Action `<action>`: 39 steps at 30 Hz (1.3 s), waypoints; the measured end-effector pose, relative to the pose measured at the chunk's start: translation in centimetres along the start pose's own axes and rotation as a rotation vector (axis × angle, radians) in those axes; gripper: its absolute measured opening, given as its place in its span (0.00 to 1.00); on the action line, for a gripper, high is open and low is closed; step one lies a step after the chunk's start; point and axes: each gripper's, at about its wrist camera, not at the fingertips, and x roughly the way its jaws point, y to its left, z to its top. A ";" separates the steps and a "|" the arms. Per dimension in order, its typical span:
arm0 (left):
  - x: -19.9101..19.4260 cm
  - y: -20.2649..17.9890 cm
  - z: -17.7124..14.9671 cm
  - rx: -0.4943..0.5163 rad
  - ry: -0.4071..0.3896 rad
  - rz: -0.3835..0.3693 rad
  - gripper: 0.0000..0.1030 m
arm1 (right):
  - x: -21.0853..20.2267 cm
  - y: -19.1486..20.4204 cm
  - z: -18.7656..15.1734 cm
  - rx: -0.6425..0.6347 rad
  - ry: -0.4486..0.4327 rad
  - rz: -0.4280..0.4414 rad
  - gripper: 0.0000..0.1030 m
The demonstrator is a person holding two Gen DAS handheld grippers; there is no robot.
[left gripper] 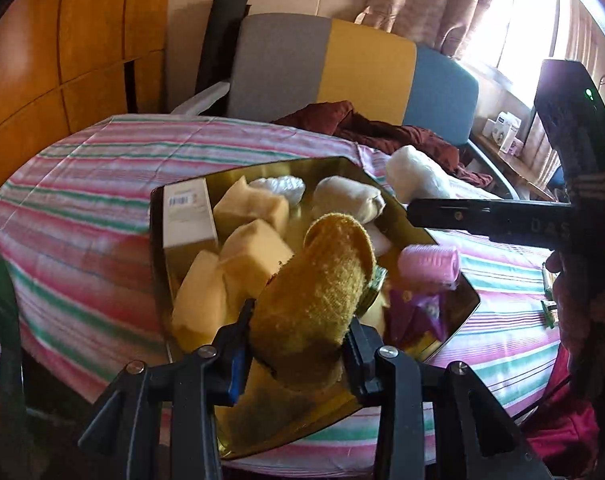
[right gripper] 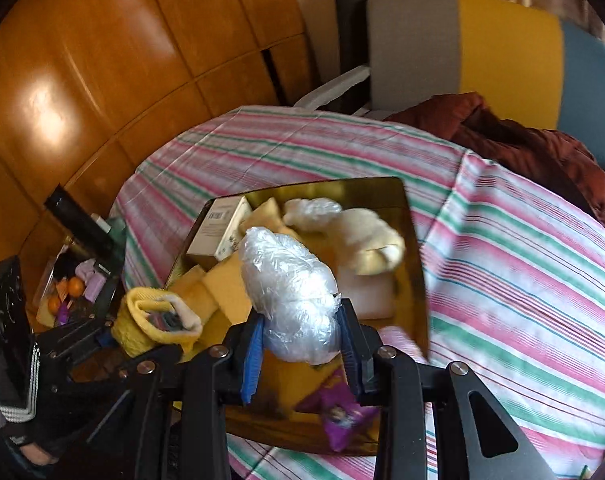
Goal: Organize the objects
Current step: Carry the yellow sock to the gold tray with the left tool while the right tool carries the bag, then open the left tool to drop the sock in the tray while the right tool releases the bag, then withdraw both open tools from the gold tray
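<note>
Mid-drop into the gold tray [left gripper: 454, 292]: left gripper [left gripper: 298, 344] clamped on yellow rolled towel [left gripper: 322, 288], right gripper [right gripper: 300, 336] squeezing plastic-wrapped bundle [right gripper: 290, 284]. Both hovering over tray; probably just needs lowering, then letting go.

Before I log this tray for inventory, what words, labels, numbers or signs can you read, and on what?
"DAS": pale letters on the black bar of the right gripper, cut off by the frame's edge.
White box in the gold tray: a barcode label and print, too small and blurred to read.
Purple packet: a picture, with no lettering I can make out.
Boxes on the windowsill: too small to read.
</note>
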 end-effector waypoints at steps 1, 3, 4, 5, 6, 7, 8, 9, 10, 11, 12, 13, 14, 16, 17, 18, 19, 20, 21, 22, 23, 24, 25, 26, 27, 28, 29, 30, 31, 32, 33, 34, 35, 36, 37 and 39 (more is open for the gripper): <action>-0.1 0.1 -0.2 -0.002 0.003 0.001 0.37 | 0.4 0.2 0.1 -0.002 0.008 0.000 0.34; 0.1 0.3 -0.4 -0.011 0.009 0.000 0.37 | 1.0 0.3 0.2 -0.006 0.022 0.000 0.34; 0.1 0.4 -0.4 -0.012 0.012 0.000 0.37 | 1.2 0.4 0.3 -0.008 0.027 -0.002 0.34; 0.1 0.4 -0.5 -0.013 0.015 -0.001 0.37 | 1.6 0.5 0.5 -0.010 0.033 -0.005 0.34; 0.2 0.4 -0.5 -0.013 0.018 -0.002 0.37 | 1.8 0.5 0.7 -0.010 0.037 -0.005 0.34; 0.3 0.5 -0.5 -0.013 0.020 -0.004 0.37 | 1.9 0.5 0.8 -0.010 0.040 -0.006 0.34; 0.3 0.5 -0.5 -0.014 0.021 -0.004 0.37 | 2.1 0.6 0.9 -0.010 0.043 -0.008 0.34; 0.4 0.6 -0.6 -0.015 0.025 -0.004 0.37 | 2.4 0.7 1.2 -0.011 0.045 -0.011 0.34; 0.5 0.7 -0.6 -0.016 0.030 -0.003 0.37 | 2.6 0.7 1.3 -0.011 0.047 -0.016 0.34; 0.6 0.8 -0.7 -0.020 0.033 -0.002 0.37 | 2.8 0.7 1.5 -0.008 0.049 -0.019 0.34; 0.6 1.0 -0.8 -0.023 0.034 -0.001 0.38 | 3.0 0.7 1.6 -0.003 0.051 -0.020 0.34; 0.6 1.1 -0.8 -0.026 0.036 0.001 0.38 | 3.3 0.7 1.9 0.001 0.052 -0.019 0.34; 0.6 1.3 -0.9 -0.030 0.038 0.006 0.38 | 3.5 0.7 2.1 0.004 0.052 -0.018 0.34; 0.7 1.5 -1.0 -0.034 0.041 0.010 0.38 | 3.9 0.7 2.6 0.013 0.049 -0.020 0.34; 0.8 1.7 -1.0 -0.034 0.043 0.016 0.38 | 4.1 0.7 2.9 0.017 0.048 -0.020 0.34; 0.9 1.8 -1.0 -0.034 0.047 0.019 0.38 | 4.4 0.7 3.2 0.024 0.049 -0.020 0.35; 1.0 1.9 -1.1 -0.033 0.052 0.021 0.39 | 4.9 0.6 3.7 0.036 0.051 -0.024 0.38; 1.1 2.0 -1.1 -0.036 0.060 0.028 0.41 | 5.4 0.4 4.1 0.049 0.053 -0.029 0.44; 1.1 2.1 -1.1 -0.044 0.059 0.030 0.45 | 5.7 0.3 4.5 0.062 0.046 -0.026 0.51; 1.0 2.3 -1.1 -0.048 0.059 0.035 0.46 | 5.8 0.1 4.8 0.075 0.039 -0.020 0.63; 1.0 2.4 -1.1 -0.047 0.059 0.043 0.46 | 5.9 0.0 5.0 0.087 0.035 -0.020 0.64; 0.9 2.6 -1.1 -0.049 0.055 0.049 0.46 | 5.9 -0.2 5.0 0.098 0.032 -0.021 0.64; 0.8 2.8 -1.0 -0.053 0.052 0.054 0.47 | 5.9 -0.2 4.9 0.101 0.031 -0.021 0.64; 0.7 3.0 -1.0 -0.058 0.050 0.058 0.47 | 5.8 -0.3 4.7 0.103 0.034 -0.022 0.64; 0.6 3.1 -1.0 -0.062 0.048 0.060 0.47 | 5.6 -0.4 4.3 0.103 0.036 -0.029 0.64; 0.6 3.3 -0.9 -0.070 0.046 0.063 0.47 | 5.5 -0.5 4.1 0.105 0.038 -0.035 0.64; 0.5 3.5 -0.9 -0.076 0.044 0.065 0.47 | 5.4 -0.6 3.7 0.106 0.042 -0.039 0.64; 0.4 3.6 -0.9 -0.080 0.041 0.067 0.47 | 5.1 -0.7 3.2 0.107 0.044 -0.042 0.64; 0.3 3.5 -0.8 -0.083 0.037 0.071 0.47 | 4.9 -0.7 2.9 0.106 0.044 -0.046 0.64; 0.2 3.6 -0.8 -0.084 0.031 0.076 0.47 | 4.7 -0.7 2.6 0.103 0.044 -0.051 0.64; 0.0 3.6 -0.7 -0.084 0.024 0.080 0.47 | 4.4 -0.5 2.2 0.097 0.042 -0.063 0.65; -0.2 3.6 -0.5 -0.085 0.018 0.085 0.47 | 4.2 -0.4 2.0 0.093 0.038 -0.071 0.67; -0.5 3.7 -0.4 -0.087 0.006 0.093 0.47 | 3.9 -0.2 1.7 0.088 0.032 -0.074 0.70; -0.7 3.7 -0.3 -0.088 -0.001 0.097 0.47 | 3.6 -0.1 1.5 0.081 0.024 -0.076 0.71; -0.9 3.7 -0.1 -0.088 -0.011 0.104 0.47 | 3.3 0.2 1.2 0.074 0.018 -0.078 0.71; -1.3 3.7 0.2 -0.088 -0.020 0.118 0.47 | 2.8 0.8 0.7 0.057 0.008 -0.087 0.76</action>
